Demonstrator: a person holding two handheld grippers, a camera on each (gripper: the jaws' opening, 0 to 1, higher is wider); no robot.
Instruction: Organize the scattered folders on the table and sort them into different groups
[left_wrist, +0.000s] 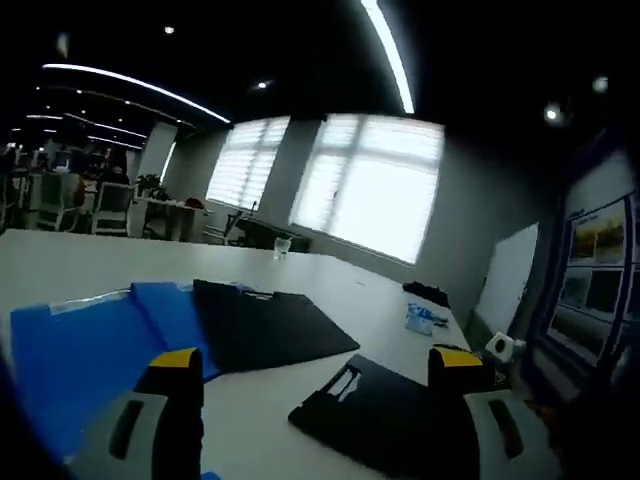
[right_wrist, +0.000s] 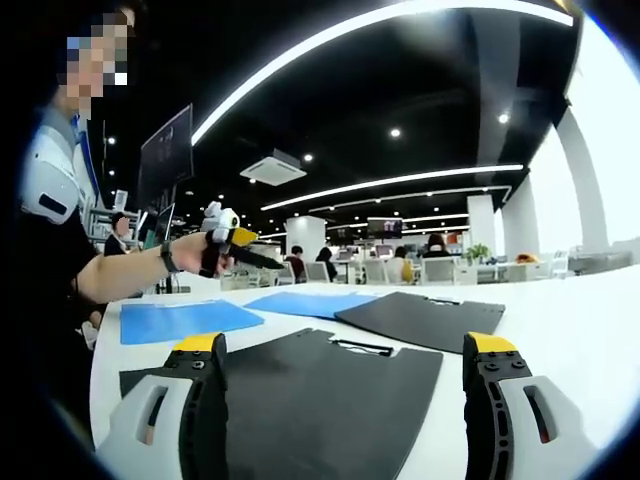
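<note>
A: Report the left gripper (left_wrist: 318, 375).
B: Its two yellow-tipped jaws stand wide apart and grip nothing. They hang above the white table (left_wrist: 90, 255). In the right gripper view, a person's hand (right_wrist: 190, 255) holds this same gripper (right_wrist: 235, 240) raised over the table's far left end.

A: Position of the folders, referenced to the near black clipboard folder (left_wrist: 385, 415)?
B: In the left gripper view, that folder lies flat between the jaws, its metal clip facing away. A second black folder (left_wrist: 265, 325) lies just beyond it to the left. Two blue folders (left_wrist: 90, 345) lie further left; the black one overlaps the edge of the nearer blue one.

A: Report the right gripper (right_wrist: 345, 385).
B: Jaws are spread wide, with nothing between them. The near black clipboard folder (right_wrist: 320, 385) lies flat on the table under the gap. Beyond it lie the other black folder (right_wrist: 420, 318) and the two blue folders (right_wrist: 185, 320).

A: Other items?
B: A glass (left_wrist: 281, 247) stands on the table well beyond the folders.
</note>
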